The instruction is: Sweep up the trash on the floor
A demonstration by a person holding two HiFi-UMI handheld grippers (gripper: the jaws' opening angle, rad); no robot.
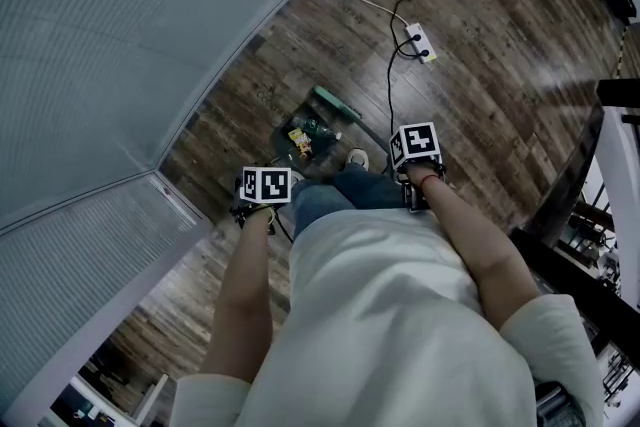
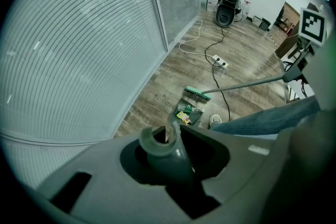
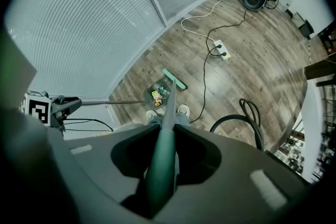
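On the wooden floor (image 1: pixel 480 95), the dustpan (image 1: pixel 316 147) sits with the trash (image 1: pixel 300 139) inside it, and the green broom head (image 1: pixel 338 104) lies just beside the dustpan's far edge. The left tongs (image 2: pixel 170 162) are clamped on the dustpan handle (image 2: pixel 157 141). The right tongs (image 3: pixel 160 168) are clamped on the broom handle (image 3: pixel 167 126).

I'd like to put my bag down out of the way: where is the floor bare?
Bare floor lies right of the power strip, and in a strip between the glass wall and the dustpan. It is crowded at the person's feet: dustpan, broom, shoes and the black cable.
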